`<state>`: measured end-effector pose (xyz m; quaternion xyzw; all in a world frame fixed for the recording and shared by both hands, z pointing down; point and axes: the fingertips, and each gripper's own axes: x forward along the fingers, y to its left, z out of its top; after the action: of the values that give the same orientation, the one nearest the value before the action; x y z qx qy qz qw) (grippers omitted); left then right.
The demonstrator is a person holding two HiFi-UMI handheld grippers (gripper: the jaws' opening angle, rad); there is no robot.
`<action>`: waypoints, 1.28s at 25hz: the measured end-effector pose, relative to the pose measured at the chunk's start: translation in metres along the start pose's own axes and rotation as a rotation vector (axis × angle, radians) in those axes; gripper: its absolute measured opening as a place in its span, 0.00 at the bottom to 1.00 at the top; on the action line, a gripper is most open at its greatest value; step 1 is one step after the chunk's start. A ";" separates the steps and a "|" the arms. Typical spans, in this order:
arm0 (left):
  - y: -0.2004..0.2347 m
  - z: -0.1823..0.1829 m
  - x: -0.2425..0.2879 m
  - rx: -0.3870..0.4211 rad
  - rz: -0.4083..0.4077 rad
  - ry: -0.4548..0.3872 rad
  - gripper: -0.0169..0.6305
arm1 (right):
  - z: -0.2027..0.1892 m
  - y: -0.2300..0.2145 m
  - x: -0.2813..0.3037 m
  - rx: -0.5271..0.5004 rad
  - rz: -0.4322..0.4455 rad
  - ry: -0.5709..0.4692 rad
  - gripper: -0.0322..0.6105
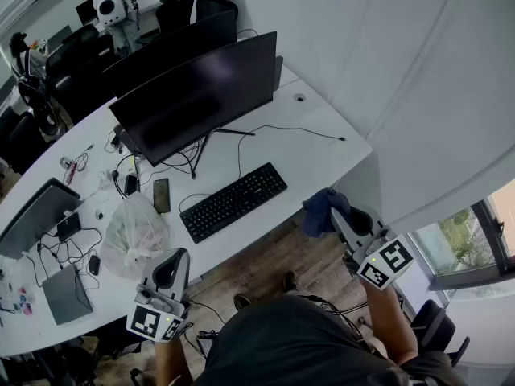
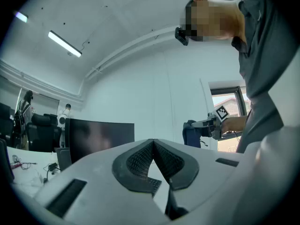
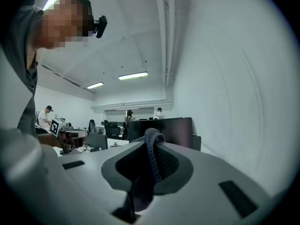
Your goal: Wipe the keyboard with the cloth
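Observation:
A black keyboard lies on the white desk in front of a dark monitor. My right gripper is held off the desk's front right corner, shut on a dark blue cloth that bunches at its tip. In the right gripper view the cloth is pinched between the jaws and hangs down. My left gripper is below the desk's front edge, left of the keyboard, shut with nothing in it; its jaws meet in the left gripper view.
A clear plastic bag sits on the desk left of the keyboard, with a phone beside it. Laptops, cables and small items crowd the left end. Office chairs stand behind the monitors. Wood floor lies below me.

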<state>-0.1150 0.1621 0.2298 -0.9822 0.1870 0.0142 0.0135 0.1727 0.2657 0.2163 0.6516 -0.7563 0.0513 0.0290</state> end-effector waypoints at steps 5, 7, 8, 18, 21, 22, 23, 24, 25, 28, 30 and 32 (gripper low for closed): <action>-0.032 -0.010 0.037 -0.060 0.017 0.038 0.04 | -0.005 -0.044 -0.006 0.019 0.040 0.008 0.12; -0.044 -0.013 0.052 -0.065 0.030 0.060 0.04 | -0.007 -0.063 -0.007 0.024 0.061 0.008 0.12; -0.050 -0.014 0.061 -0.067 0.038 0.070 0.04 | -0.008 -0.074 -0.006 0.029 0.072 0.006 0.12; -0.074 -0.025 0.114 -0.064 0.165 0.156 0.04 | -0.045 -0.136 0.035 0.097 0.209 0.040 0.12; -0.067 -0.032 0.113 -0.071 0.187 0.181 0.04 | -0.062 -0.134 0.056 0.109 0.235 0.081 0.12; -0.061 -0.035 0.112 -0.078 0.195 0.184 0.04 | -0.068 -0.132 0.065 0.114 0.240 0.095 0.12; -0.053 -0.039 0.112 -0.089 0.202 0.185 0.04 | -0.074 -0.130 0.074 0.115 0.242 0.110 0.12; -0.044 -0.044 0.112 -0.101 0.208 0.182 0.04 | -0.080 -0.128 0.084 0.109 0.240 0.125 0.12; -0.035 -0.049 0.112 -0.115 0.210 0.177 0.04 | -0.087 -0.125 0.094 0.098 0.234 0.143 0.12; -0.005 -0.061 0.121 -0.154 0.191 0.142 0.04 | -0.109 -0.116 0.117 0.057 0.194 0.205 0.12; 0.013 -0.061 0.128 -0.155 0.162 0.109 0.04 | -0.122 -0.109 0.127 0.027 0.166 0.250 0.12; 0.029 -0.061 0.134 -0.140 0.134 0.087 0.04 | -0.136 -0.107 0.138 -0.012 0.129 0.302 0.12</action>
<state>-0.0002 0.0839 0.2862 -0.9656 0.2515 -0.0145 -0.0640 0.2545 0.1302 0.3708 0.5862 -0.7840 0.1460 0.1429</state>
